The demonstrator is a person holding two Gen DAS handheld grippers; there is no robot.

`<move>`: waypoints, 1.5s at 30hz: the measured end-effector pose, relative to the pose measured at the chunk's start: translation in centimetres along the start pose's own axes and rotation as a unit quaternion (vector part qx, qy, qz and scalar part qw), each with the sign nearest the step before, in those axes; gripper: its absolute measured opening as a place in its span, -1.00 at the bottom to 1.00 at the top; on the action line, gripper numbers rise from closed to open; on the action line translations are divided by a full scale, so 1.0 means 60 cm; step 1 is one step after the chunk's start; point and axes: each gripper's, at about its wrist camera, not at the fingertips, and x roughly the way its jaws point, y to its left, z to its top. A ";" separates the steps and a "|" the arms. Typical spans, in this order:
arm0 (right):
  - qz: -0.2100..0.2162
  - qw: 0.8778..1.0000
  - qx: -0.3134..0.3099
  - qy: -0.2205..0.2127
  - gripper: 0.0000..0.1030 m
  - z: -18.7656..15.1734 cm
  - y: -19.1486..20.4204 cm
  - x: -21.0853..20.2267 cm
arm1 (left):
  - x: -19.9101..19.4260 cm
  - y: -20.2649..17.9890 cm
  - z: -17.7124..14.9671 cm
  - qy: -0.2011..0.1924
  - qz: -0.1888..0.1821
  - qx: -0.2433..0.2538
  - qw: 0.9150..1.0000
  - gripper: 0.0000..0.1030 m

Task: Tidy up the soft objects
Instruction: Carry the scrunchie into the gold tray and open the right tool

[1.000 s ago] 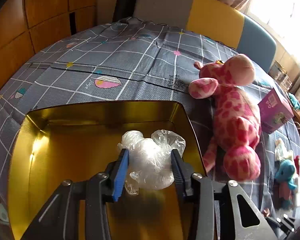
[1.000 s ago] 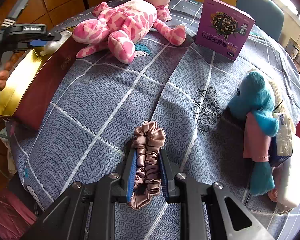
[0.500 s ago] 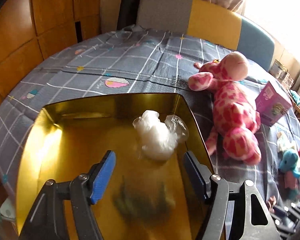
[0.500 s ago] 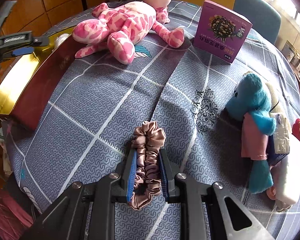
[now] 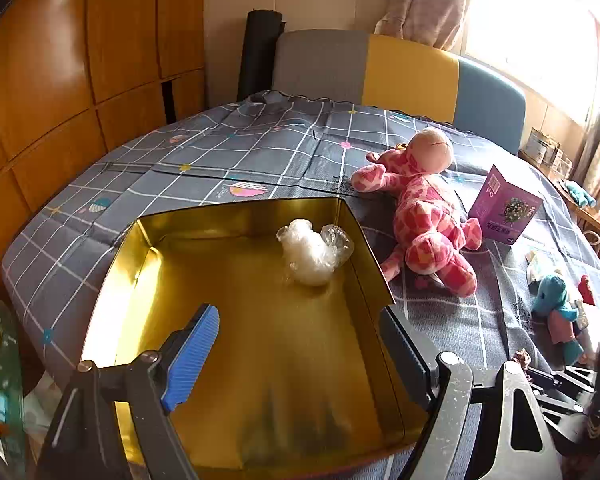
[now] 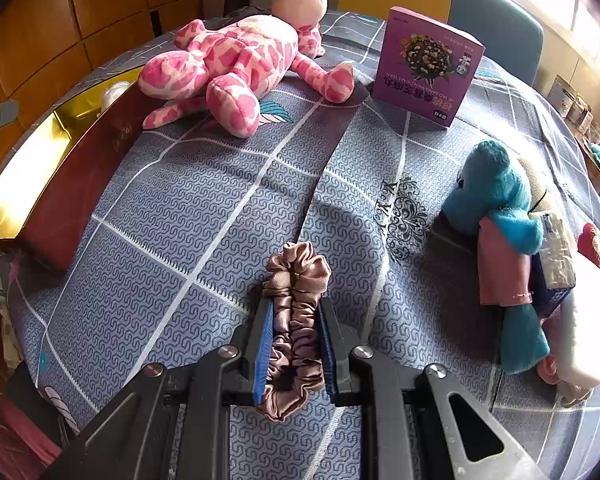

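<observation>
Left gripper [image 5: 296,356]: your jaws stand spread wide and empty above the near half of the gold tin [image 5: 132,264], one blue pad left, the other arm over the tin's right wall.
Plastic wad [image 5: 314,252]: a crumpled clear-and-white bundle lies loose on the tin's floor, in the far right corner, close against the right wall (well apart from your pads).
Right gripper [image 6: 296,348]: your jaws are clenched on the scrunchie [image 6: 298,300], pressing it from both sides.
Scrunchie axis: the brown satin band is squeezed into a long loop, its long axis running straight ahead along the fingers; one ruffled end pokes past the tips, the other hangs behind the pads.
Worktop [image 6: 204,200]: a grey-blue checked cloth covers it.
Pink giraffe [image 6: 236,60]: sprawled beside the tin's right wall, head pointing away from you, legs towards you.
Purple box [image 6: 426,66]: upright, just right of the giraffe.
Blue plush [image 6: 496,200]: lying at the right edge, among other small items that are hard to make out.
</observation>
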 end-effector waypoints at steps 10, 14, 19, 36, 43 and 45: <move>-0.013 1.000 0.009 -0.004 -0.60 -0.001 0.007 -0.005 | -0.026 0.024 -0.028 0.004 0.012 -0.015 1.000 0.67; -0.008 1.000 0.026 -0.001 -0.61 0.000 0.002 -0.008 | -0.031 0.038 -0.035 0.002 0.020 -0.019 1.000 0.71; 0.005 0.999 0.049 0.006 -0.61 0.003 -0.008 -0.013 | -0.034 0.056 -0.044 0.001 0.029 -0.030 0.999 0.76; 0.089 0.992 0.077 -0.037 -0.63 0.040 0.023 -0.073 | -0.044 0.106 -0.064 0.003 0.032 -0.067 0.997 0.79; 0.167 0.984 0.017 -0.052 -0.63 0.100 0.125 -0.102 | -0.056 0.108 -0.060 -0.011 0.033 -0.062 0.997 0.79; 0.182 0.982 -0.010 -0.054 -0.63 0.120 0.165 -0.104 | -0.059 0.108 -0.058 -0.014 0.036 -0.061 0.997 0.79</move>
